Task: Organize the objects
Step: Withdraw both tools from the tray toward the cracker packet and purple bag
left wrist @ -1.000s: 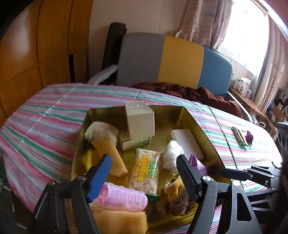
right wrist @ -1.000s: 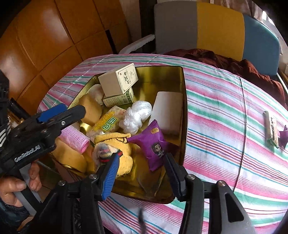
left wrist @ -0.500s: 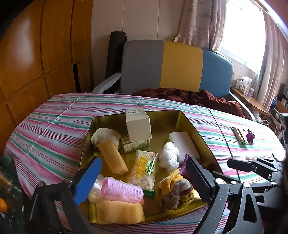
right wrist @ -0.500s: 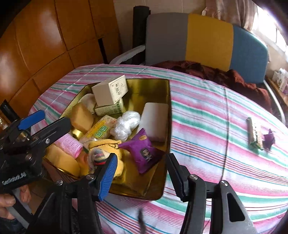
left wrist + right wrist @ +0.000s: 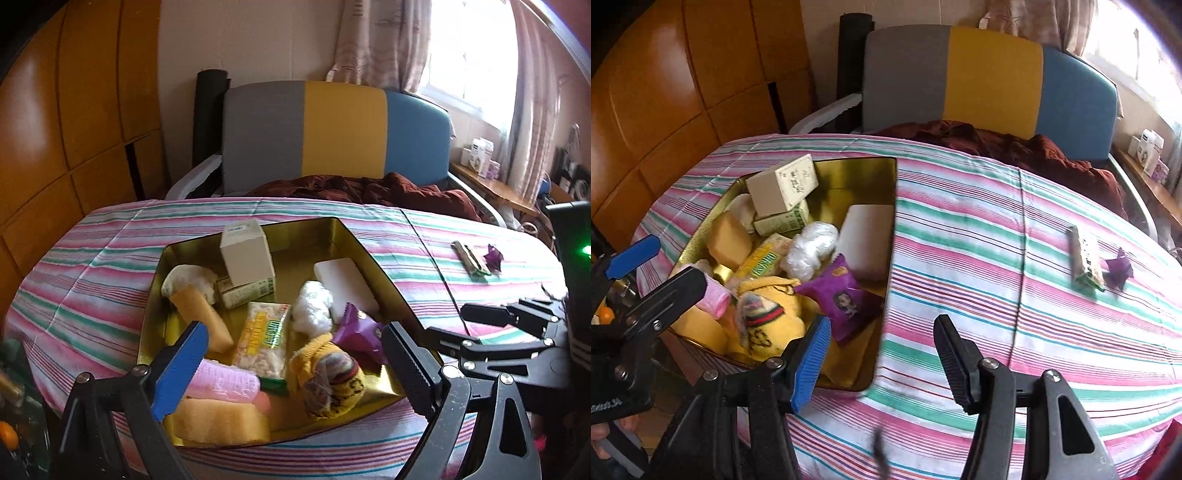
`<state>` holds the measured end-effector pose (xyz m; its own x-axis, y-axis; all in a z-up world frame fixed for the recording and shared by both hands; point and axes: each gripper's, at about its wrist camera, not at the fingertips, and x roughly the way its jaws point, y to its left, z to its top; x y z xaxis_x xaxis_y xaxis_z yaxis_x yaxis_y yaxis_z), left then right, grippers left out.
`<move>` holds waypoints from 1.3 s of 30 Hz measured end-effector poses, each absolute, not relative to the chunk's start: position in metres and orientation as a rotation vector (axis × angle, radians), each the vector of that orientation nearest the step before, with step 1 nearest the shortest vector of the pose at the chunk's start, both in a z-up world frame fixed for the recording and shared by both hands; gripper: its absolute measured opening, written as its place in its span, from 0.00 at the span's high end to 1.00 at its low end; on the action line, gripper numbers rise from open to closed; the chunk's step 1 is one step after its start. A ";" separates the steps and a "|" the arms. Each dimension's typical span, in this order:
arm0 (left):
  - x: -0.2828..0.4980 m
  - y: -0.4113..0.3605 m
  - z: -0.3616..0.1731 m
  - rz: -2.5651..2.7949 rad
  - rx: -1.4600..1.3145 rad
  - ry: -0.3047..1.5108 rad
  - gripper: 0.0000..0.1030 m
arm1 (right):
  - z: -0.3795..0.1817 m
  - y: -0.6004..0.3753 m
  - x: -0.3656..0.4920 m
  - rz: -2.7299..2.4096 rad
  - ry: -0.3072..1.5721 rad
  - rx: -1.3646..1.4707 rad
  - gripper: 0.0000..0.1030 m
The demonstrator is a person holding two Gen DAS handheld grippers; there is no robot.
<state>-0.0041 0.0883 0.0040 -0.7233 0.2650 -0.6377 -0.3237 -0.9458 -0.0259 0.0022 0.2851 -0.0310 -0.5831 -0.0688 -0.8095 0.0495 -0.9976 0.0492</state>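
A gold tin tray (image 5: 354,240) (image 5: 886,184) on the striped table holds a beige box (image 5: 245,251) (image 5: 783,188), a purple packet (image 5: 358,332) (image 5: 846,295), a yellow sock (image 5: 328,373) (image 5: 764,317), a pink roller (image 5: 221,380), sponges, a snack pack and a white block. My left gripper (image 5: 295,365) is open and empty above the tray's near edge. My right gripper (image 5: 882,354) is open and empty above the tray's near right corner. A green-wrapped bar (image 5: 471,258) (image 5: 1086,258) and a small purple wrapper (image 5: 493,256) (image 5: 1119,267) lie on the cloth at the right.
A grey, yellow and blue chair (image 5: 332,133) (image 5: 990,77) with a dark red cloth (image 5: 369,188) stands behind the table. Wooden panels (image 5: 74,110) line the left wall. A shelf with small boxes (image 5: 480,155) is at the right, by the window.
Both grippers have pulled back and up from the tray, so more table and room show. The right gripper has shifted right, toward the bare cloth. Both stay open.
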 end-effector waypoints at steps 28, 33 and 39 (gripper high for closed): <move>0.007 0.171 0.011 2.451 -0.896 0.327 0.08 | -0.023 0.443 0.007 -2.932 -0.258 1.620 0.43; 0.009 0.185 0.008 2.412 -0.891 0.339 0.08 | -0.026 0.480 0.011 -2.952 -0.366 1.685 0.43; 0.004 0.201 0.010 2.378 -0.878 0.349 0.08 | -0.029 0.515 0.008 -2.970 -0.414 1.747 0.43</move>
<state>0.0039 0.2006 0.0096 -0.6190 0.4254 -0.6602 -0.5971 -0.8010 0.0438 0.0084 0.5152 -0.0286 -0.4533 0.1595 -0.8770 -0.3933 -0.9187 0.0362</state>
